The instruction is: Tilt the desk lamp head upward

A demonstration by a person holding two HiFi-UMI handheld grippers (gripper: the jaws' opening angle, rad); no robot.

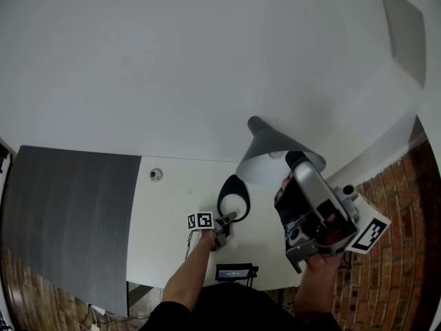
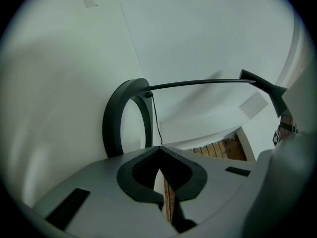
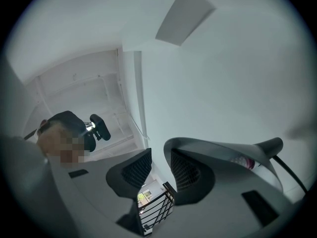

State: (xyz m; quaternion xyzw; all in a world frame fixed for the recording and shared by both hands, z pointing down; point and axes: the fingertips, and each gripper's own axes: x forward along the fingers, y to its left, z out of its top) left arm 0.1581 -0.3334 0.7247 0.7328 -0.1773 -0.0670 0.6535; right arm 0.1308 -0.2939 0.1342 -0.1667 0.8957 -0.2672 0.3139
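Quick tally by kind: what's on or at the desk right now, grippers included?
desk lamp: 1
grippers: 2 (left gripper, right gripper)
small round fitting in the desk top: 1
dark device with a lit display at the near desk edge: 1
Total: 5

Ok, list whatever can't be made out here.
- Right gripper view: whether the right gripper touches the lamp head. Its own jaw covers part of the rim.
- Left gripper view: the bottom of the base, hidden behind the left gripper.
- Head view: the small round thing on the desk is too small to name.
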